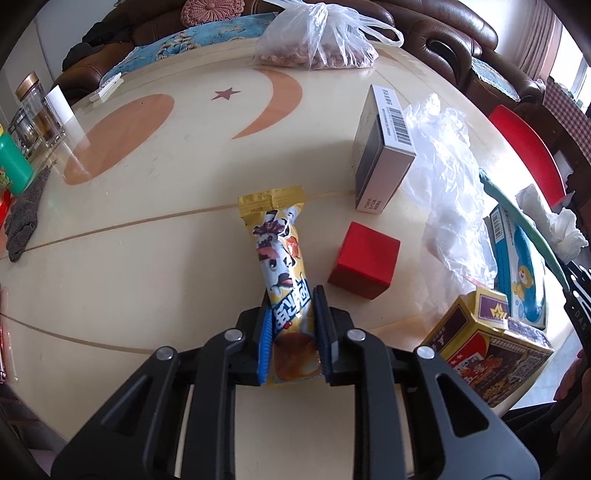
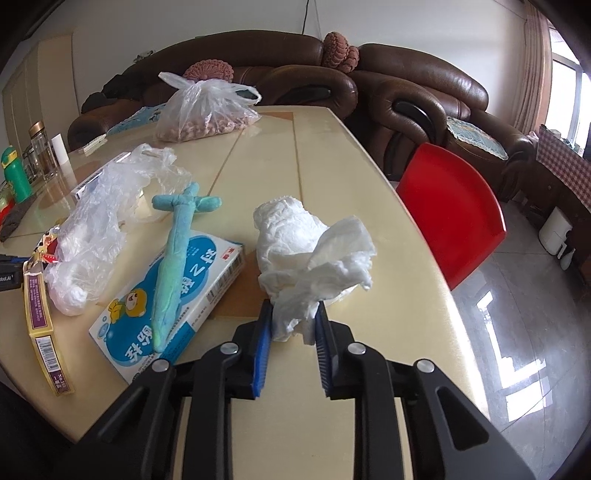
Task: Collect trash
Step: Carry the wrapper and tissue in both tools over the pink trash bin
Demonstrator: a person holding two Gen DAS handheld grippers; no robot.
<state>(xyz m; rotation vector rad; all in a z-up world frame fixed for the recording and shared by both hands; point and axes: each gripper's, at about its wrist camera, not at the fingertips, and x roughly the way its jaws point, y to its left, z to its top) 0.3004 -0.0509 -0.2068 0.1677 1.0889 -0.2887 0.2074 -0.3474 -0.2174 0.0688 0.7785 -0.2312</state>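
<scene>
Two grippers: each clamped on one piece of trash, both over the cream table (image 1: 155,229).
Far left: a green bottle (image 1: 13,166), a glass jar (image 1: 38,110) and a dark cloth (image 1: 26,218) sit at the table's left edge.
Left gripper (image 1: 292,295): its blue pads press on both sides of the wrapper (image 1: 280,254), closed on its near half.
Wrapper: yellow snack packet, lying lengthwise along the fingers; its crimped gold end points away from the gripper, past the tips, and lies on the table.
Cube (image 1: 364,266): red, just right of the wrapper, apart from it.
Grey box (image 1: 384,147): beyond the cube, barcode side up.
Nut bag (image 1: 317,40): clear plastic, at the far edge, before the brown sofa (image 1: 454,26).
Loose plastic (image 1: 447,192): crumpled clear film, right of the grey box.
Gold carton (image 1: 487,339): near right corner, flap torn open.
Blue-white box (image 2: 173,295): left of the right gripper, with a teal plush toy (image 2: 173,258) lying across it.
Right gripper (image 2: 293,310): pads pinch the near tail of the tissue (image 2: 310,251).
Tissue: white, crumpled wad; its bulk sits beyond the fingertips on the table, only the lower fold between the pads.
Red chair (image 2: 454,210): beside the table's right edge.
</scene>
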